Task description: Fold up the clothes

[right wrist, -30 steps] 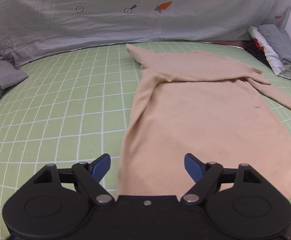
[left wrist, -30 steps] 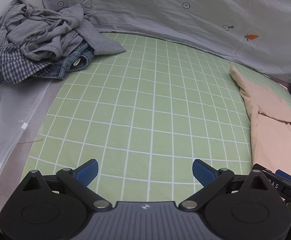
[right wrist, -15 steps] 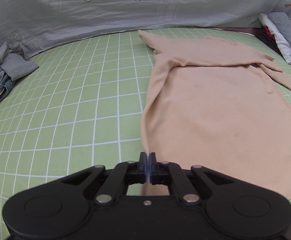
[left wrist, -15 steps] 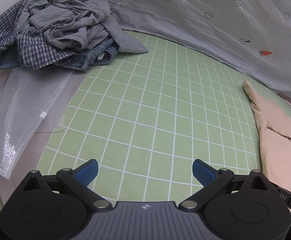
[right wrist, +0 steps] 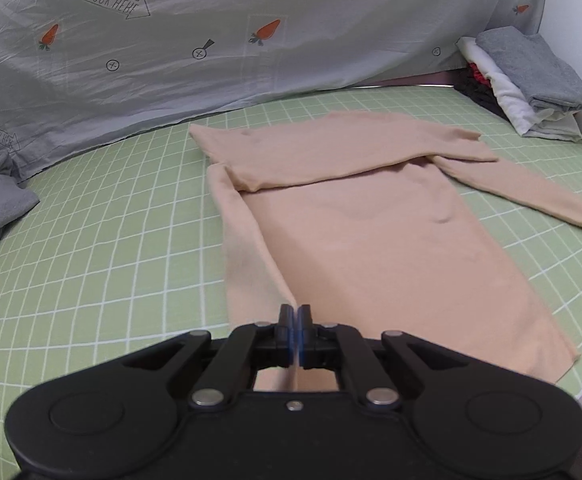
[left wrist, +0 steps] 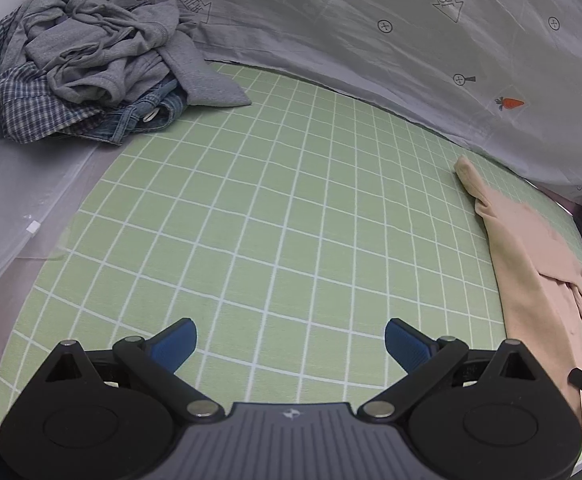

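A beige long-sleeved top [right wrist: 375, 236] lies flat on the green checked sheet [right wrist: 103, 264], one sleeve folded across its upper part and the other stretching right. My right gripper [right wrist: 294, 314] is shut on the top's near left hem, which is lifted slightly off the sheet. In the left wrist view the same beige top [left wrist: 531, 264] shows at the far right. My left gripper [left wrist: 289, 340] hovers open over bare sheet, well left of the garment, with nothing between its blue pads.
A heap of unfolded grey, checked and denim clothes [left wrist: 83, 64] lies at the back left. Folded clothes [right wrist: 527, 80] are stacked at the back right. A grey carrot-print sheet [right wrist: 227, 40] hangs along the back. A clear plastic bag [left wrist: 7, 208] lies at the left edge.
My right gripper went from open to shut on the top's near hem and has drawn it up and toward the right. The left gripper stayed open and swung its view slightly.
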A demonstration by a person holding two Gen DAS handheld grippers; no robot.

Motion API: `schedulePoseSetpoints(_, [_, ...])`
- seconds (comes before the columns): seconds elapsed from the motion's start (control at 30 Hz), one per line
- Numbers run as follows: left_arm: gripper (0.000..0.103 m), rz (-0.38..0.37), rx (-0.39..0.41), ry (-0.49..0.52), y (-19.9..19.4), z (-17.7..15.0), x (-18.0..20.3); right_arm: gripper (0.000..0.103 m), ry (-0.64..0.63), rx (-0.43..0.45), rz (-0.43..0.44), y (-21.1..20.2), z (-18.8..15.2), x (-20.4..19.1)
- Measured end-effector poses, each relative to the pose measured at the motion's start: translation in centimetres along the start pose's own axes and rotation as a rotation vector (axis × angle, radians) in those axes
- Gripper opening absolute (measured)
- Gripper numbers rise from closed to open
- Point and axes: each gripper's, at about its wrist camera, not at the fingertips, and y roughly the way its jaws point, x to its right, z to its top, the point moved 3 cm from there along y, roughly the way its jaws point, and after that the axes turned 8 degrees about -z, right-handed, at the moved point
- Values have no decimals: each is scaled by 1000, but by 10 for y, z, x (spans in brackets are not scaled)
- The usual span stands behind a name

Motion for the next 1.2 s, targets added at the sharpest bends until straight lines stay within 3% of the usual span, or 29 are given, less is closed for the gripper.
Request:
schedulePoseSetpoints(0.17, [100, 29, -1, 11, 2, -12, 38, 2, 2, -47, 15, 26, 3, 36])
schedulePoseSetpoints(0.37, [100, 75, 4, 11, 4, -25, 76, 6, -77, -150, 38, 61, -8, 49])
schedulePoseSetpoints(0.47, [100, 94, 11, -9, 8, -28, 93, 14, -109, -173, 86, 63, -5, 57])
schedulePoseSetpoints(0.53, [100, 101, 13, -27, 12, -29, 103, 31, -100, -177, 129, 62, 0, 67])
schedulePoseSetpoints(0.67, [100, 106, 20, -57, 25, -28, 125, 40, -17, -177, 204, 60, 16, 95])
schedulePoseSetpoints(0.73, [100, 107, 21, -76, 34, -26, 135, 47, 5, -158, 193, 62, 27, 112])
schedulePoseSetpoints(1.2, [100, 112, -76, -79, 137, 12, 198, 51, 152, -106, 30, 119, 89, 219])
